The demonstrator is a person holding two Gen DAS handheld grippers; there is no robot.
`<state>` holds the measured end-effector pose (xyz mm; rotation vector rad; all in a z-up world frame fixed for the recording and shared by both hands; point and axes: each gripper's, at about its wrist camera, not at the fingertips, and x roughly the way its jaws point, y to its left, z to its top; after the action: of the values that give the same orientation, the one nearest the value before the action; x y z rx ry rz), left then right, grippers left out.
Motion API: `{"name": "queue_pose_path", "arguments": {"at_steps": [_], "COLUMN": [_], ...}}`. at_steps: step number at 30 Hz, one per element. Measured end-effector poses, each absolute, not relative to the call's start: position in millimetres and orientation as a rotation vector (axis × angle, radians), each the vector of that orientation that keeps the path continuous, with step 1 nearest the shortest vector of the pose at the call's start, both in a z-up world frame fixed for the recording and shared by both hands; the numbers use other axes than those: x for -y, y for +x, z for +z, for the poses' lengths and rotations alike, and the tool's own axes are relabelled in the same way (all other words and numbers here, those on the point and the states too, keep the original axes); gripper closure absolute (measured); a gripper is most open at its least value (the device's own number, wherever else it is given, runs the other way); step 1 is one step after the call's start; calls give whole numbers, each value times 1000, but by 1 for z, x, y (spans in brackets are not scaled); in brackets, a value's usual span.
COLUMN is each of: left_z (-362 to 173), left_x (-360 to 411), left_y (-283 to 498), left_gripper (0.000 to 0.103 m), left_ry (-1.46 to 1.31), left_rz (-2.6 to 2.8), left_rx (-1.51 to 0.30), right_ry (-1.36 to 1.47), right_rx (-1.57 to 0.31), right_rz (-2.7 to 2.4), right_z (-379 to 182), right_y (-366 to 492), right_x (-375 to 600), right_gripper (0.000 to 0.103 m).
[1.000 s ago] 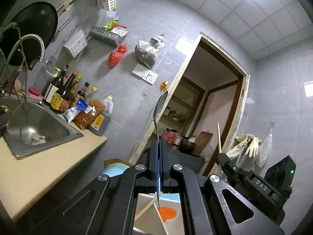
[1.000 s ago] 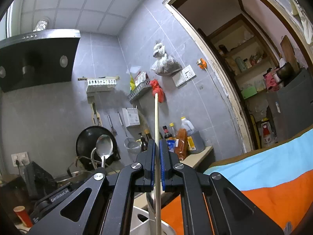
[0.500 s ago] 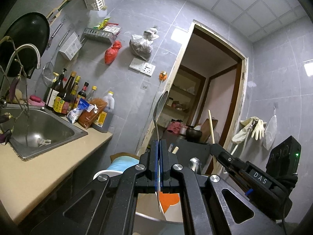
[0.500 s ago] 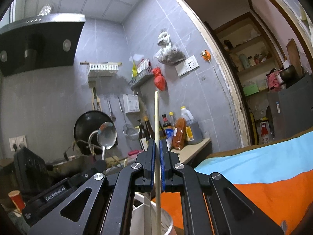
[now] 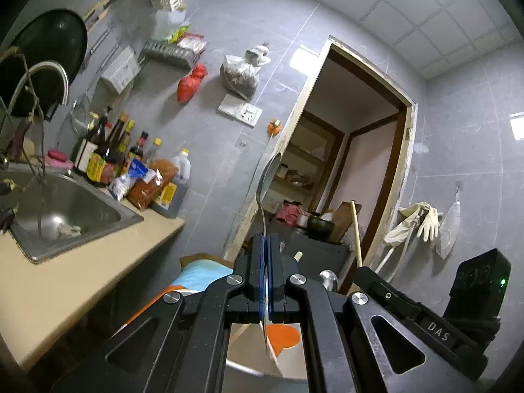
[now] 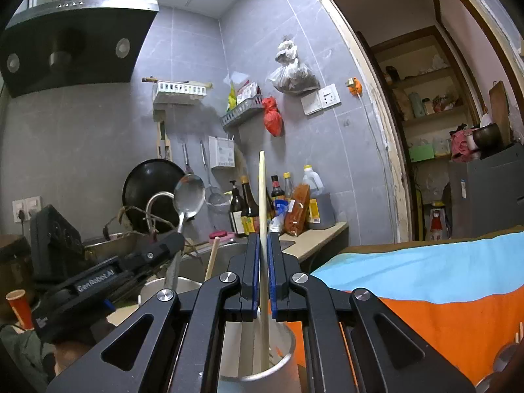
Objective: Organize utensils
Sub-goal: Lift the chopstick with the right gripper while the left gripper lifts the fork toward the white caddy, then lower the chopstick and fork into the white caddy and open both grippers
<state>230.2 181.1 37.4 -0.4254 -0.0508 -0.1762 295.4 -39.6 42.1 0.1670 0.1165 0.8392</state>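
Note:
My left gripper [image 5: 266, 239] is shut on a metal spoon [image 5: 268, 177], bowl up, handle tip hanging down over a steel utensil cup [image 5: 242, 368]. The spoon also shows in the right wrist view [image 6: 189, 193]. My right gripper [image 6: 262, 237] has its jaws slightly apart around a wooden chopstick [image 6: 262, 216] whose lower end stands inside a steel cup [image 6: 278, 365]. Whether the pads still touch it is unclear. Another chopstick [image 6: 211, 258] stands in a second steel cup [image 6: 154, 290] behind the left gripper [image 6: 163, 249].
A steel sink [image 5: 65, 216] sits in the beige counter [image 5: 59, 281], with sauce bottles [image 5: 108, 157] by the wall. An orange and blue cloth [image 6: 425, 294] covers the surface under the cups. A doorway [image 5: 353, 177] lies ahead on the right.
The right gripper's jaws have parted a little around the chopstick, which now reaches down into the cup. The left gripper with the spoon has shifted slightly over its cup.

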Motion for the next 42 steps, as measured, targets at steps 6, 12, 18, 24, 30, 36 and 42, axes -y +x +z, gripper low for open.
{"name": "queue_pose_path", "arguments": {"at_steps": [6,12,18,24,30,36,42], "left_z": [41,48,48,38,35,36,42], "left_x": [-179,-179,-179,-181,-183,-183,-175], "left_y": [220,214,220,221,217,210,197], "left_gripper": [103,103,103,103,103,95,67], "left_ry": [-401,-384,-346,-357,-349,-347,-341], "left_rz": [-168,-170,-167,-176,-183,-204,-212], "left_rx": [55,29,-87,-133,-167,-189,-192], "right_ry": [140,78,37,24,38,49,68], "right_rx": [-126,-132,-146,-151,-157,-163,-169], "right_rz": [849,857,862,865,861,846,810], "right_z": [43,45,44,44,44,48,54], "right_y": [292,283,278,274,273,268,259], "right_x": [38,41,40,38,40,49,68], "right_gripper": [100,99,99,99,83,76,54]}}
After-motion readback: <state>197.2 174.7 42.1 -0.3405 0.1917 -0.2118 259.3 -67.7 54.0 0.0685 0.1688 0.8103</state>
